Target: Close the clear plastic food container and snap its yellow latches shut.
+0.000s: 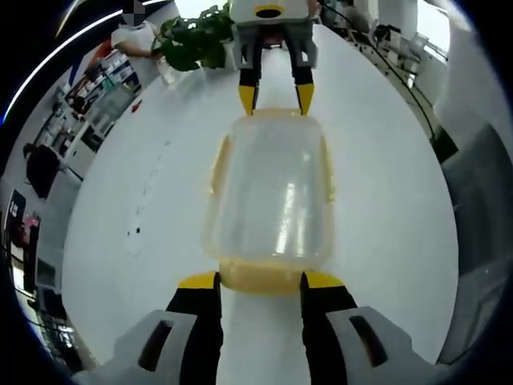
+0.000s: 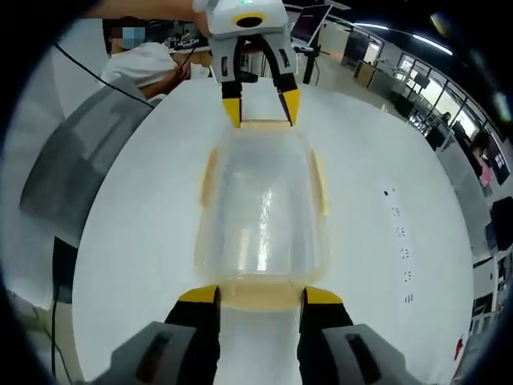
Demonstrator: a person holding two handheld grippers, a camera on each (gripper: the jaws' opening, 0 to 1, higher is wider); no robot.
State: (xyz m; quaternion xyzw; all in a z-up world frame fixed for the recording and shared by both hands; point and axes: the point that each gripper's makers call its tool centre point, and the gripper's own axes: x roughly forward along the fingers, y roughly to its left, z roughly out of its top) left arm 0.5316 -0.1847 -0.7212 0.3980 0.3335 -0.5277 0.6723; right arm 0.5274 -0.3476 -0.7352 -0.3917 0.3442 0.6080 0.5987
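Note:
A clear plastic container with its lid on lies lengthwise on the white table. Yellow latches run along its long sides and its ends. My left gripper is open, and its yellow tips straddle the near end latch. At the far end stands my right gripper, also open. In the right gripper view the same container lies between the open right gripper at its near end latch and the left gripper at the far end.
A green plant stands at the table's far edge. Grey chairs sit beside the table. A person sits behind the table. Small dark marks dot the tabletop.

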